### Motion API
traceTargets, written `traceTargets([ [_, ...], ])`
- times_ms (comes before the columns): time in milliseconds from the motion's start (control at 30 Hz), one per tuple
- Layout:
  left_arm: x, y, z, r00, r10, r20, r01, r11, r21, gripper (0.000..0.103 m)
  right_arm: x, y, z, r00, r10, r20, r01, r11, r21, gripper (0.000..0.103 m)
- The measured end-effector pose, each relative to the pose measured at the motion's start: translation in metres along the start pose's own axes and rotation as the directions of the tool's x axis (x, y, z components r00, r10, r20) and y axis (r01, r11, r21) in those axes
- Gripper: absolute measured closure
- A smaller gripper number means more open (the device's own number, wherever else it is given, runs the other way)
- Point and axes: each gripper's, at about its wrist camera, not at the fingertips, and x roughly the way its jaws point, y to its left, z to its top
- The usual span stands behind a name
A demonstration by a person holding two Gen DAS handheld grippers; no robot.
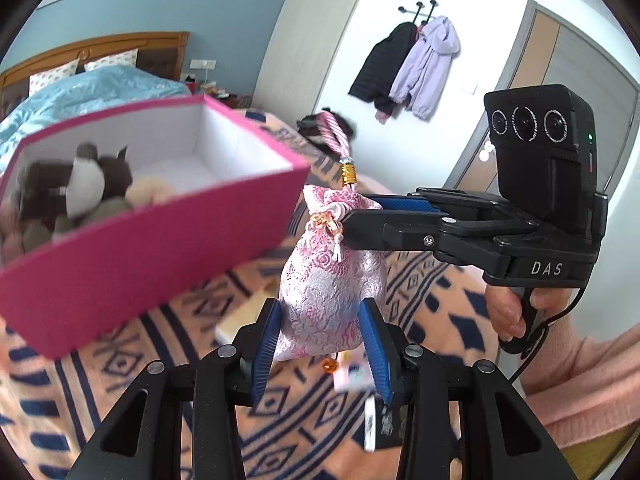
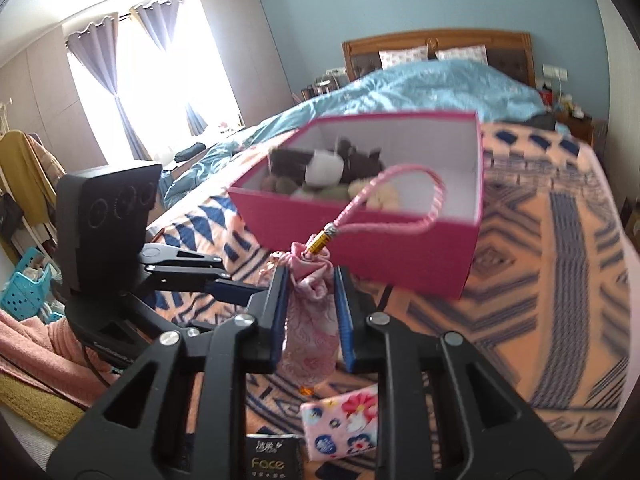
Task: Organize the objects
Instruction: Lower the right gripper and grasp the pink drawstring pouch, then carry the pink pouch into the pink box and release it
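A pink brocade pouch [image 1: 332,280] with a pink cord loop [image 1: 334,136] hangs in the air. My right gripper [image 1: 346,220] is shut on the pouch's gathered neck, seen also in the right wrist view [image 2: 310,300]. My left gripper [image 1: 320,320] stands open around the pouch's lower body, its blue pads [image 1: 266,340] beside the cloth without squeezing it. A pink open box [image 1: 132,240] with soft toys [image 1: 84,184] inside sits to the left on the bed; it also shows in the right wrist view [image 2: 400,248].
A patterned orange and blue blanket [image 2: 540,260] covers the bed. A small floral pink packet [image 2: 344,424] and a dark "Face" packet [image 2: 268,460] lie below the pouch. Coats [image 1: 404,68] hang on the wall. A turquoise basket [image 2: 24,292] stands at the left.
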Motion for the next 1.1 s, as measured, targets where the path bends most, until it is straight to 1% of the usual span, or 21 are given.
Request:
traceTargets([
  [167, -0.005, 0.002, 0.027, 0.998, 0.011, 0.055, -0.012, 1.000, 0.020, 0.063, -0.006, 0.002, 0.026, 0.999, -0.016, 0.040, 0.018, 0.998, -0.054, 0.079],
  [267, -0.006, 0.006, 0.041, 0.997, 0.026, 0.073, -0.028, 0.999, 0.027, 0.063, -0.008, -0.001, 0.041, 0.998, -0.013, 0.064, 0.018, 0.997, -0.072, 0.079],
  [333, 0.002, 0.004, 0.057, 0.996, 0.036, 0.086, -0.039, 0.999, 0.032, 0.063, -0.009, -0.003, 0.050, 0.997, -0.011, 0.076, 0.018, 0.996, -0.084, 0.079],
  [467, 0.003, 0.008, 0.077, 0.992, 0.058, 0.110, -0.062, 0.998, 0.033, 0.063, -0.007, -0.008, 0.069, 0.995, -0.011, 0.100, 0.020, 0.995, -0.099, 0.080],
  [667, -0.002, 0.025, 0.096, 0.985, 0.104, 0.136, -0.107, 0.994, 0.018, 0.063, 0.003, -0.017, 0.095, 0.993, -0.012, 0.115, 0.024, 0.994, -0.107, 0.080],
  [833, 0.012, 0.039, 0.111, 0.982, 0.147, 0.122, -0.149, 0.989, 0.005, 0.063, 0.021, -0.030, 0.109, 0.994, -0.034, 0.100, 0.045, 0.993, -0.107, 0.080],
  [1100, 0.049, 0.068, 0.125, 0.985, 0.168, 0.040, -0.165, 0.985, -0.057, 0.063, 0.057, -0.055, 0.112, 0.996, -0.081, 0.027, 0.083, 0.993, -0.083, 0.080],
])
